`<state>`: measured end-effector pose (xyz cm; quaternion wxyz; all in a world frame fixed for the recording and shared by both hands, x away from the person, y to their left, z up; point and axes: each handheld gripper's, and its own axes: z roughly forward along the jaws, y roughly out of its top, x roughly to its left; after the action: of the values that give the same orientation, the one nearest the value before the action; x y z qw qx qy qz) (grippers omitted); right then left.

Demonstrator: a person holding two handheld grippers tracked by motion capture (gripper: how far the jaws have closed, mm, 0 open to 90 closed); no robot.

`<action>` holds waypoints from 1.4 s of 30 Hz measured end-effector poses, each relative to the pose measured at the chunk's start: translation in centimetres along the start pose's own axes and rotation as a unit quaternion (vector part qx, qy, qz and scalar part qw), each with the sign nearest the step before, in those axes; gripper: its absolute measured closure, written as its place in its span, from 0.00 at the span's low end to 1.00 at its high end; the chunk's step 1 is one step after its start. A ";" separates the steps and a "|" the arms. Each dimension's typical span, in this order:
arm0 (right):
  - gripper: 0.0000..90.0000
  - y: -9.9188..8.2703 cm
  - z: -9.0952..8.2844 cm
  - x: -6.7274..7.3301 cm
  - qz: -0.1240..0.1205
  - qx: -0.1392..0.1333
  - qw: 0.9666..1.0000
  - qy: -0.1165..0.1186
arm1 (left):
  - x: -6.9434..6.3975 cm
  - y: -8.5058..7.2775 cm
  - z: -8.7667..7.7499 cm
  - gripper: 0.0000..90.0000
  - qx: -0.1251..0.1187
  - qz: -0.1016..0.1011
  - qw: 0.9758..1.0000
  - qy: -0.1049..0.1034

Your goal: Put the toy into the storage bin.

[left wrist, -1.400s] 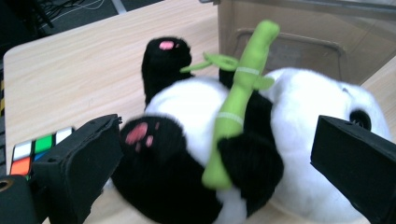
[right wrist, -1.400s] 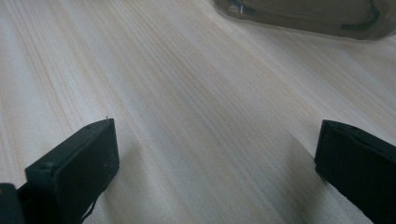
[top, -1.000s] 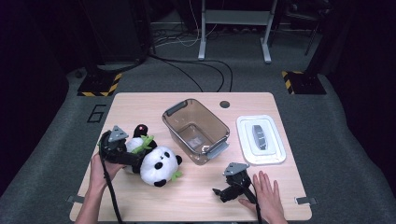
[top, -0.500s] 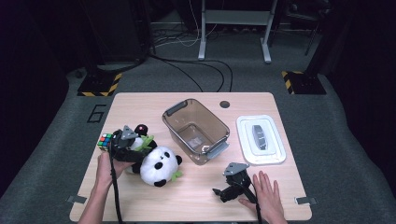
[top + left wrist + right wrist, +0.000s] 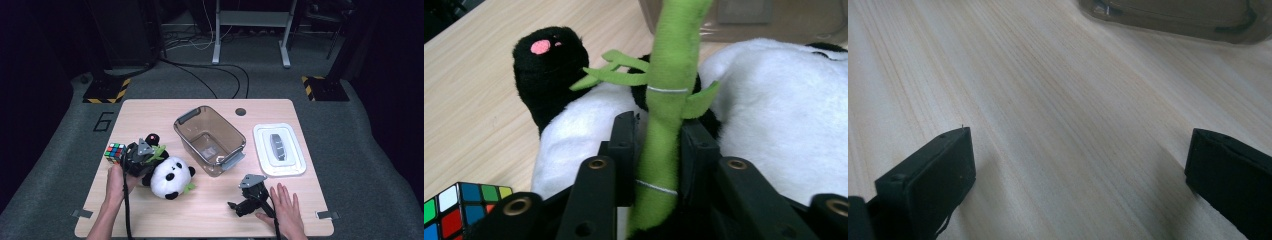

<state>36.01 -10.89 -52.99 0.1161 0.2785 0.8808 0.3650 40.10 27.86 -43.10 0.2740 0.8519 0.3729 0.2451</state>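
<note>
A black-and-white panda plush (image 5: 170, 176) lies on the wooden table (image 5: 210, 215) at the left. It carries a green bamboo stalk (image 5: 664, 100) with small leaves. My left gripper (image 5: 142, 157) sits at the panda's left side. Its jaws have just been closing, and in the left gripper view both pads (image 5: 624, 145) now press the stalk from either side over the panda's (image 5: 774, 115) white body. My right gripper (image 5: 240, 206) rests on the table near the front right, with a flat hand beside it. It (image 5: 1080, 155) stands open over bare wood.
A Rubik's cube (image 5: 115, 152) sits just left of my left gripper. An empty clear brown bin (image 5: 235, 131) stands mid-table, right of the panda. Its white lid (image 5: 279, 149) with a grey handle lies further right.
My left gripper shifted a little right toward the panda, uncovering the Rubik's cube, and its jaws closed on the bamboo stalk. The right gripper and hand stayed still.
</note>
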 end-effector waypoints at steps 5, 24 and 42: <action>0.00 0.0 0.0 0.0 0.001 0.000 1.000 0.000 | 0.6 -0.6 -0.6 0.84 -0.026 -0.011 0.999 -0.017; 0.00 0.0 0.0 0.0 0.001 0.000 1.000 0.000 | -0.1 -0.4 -3.1 0.84 -0.074 0.002 0.996 -0.041; 0.00 0.0 0.0 0.0 0.001 0.000 1.000 0.000 | 0.9 1.0 -6.5 0.84 -0.115 -0.005 0.992 -0.054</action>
<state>36.01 -10.88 -52.99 0.1163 0.2791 0.8804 0.3652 37.12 29.83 -37.52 0.3909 0.8249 0.3313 0.2389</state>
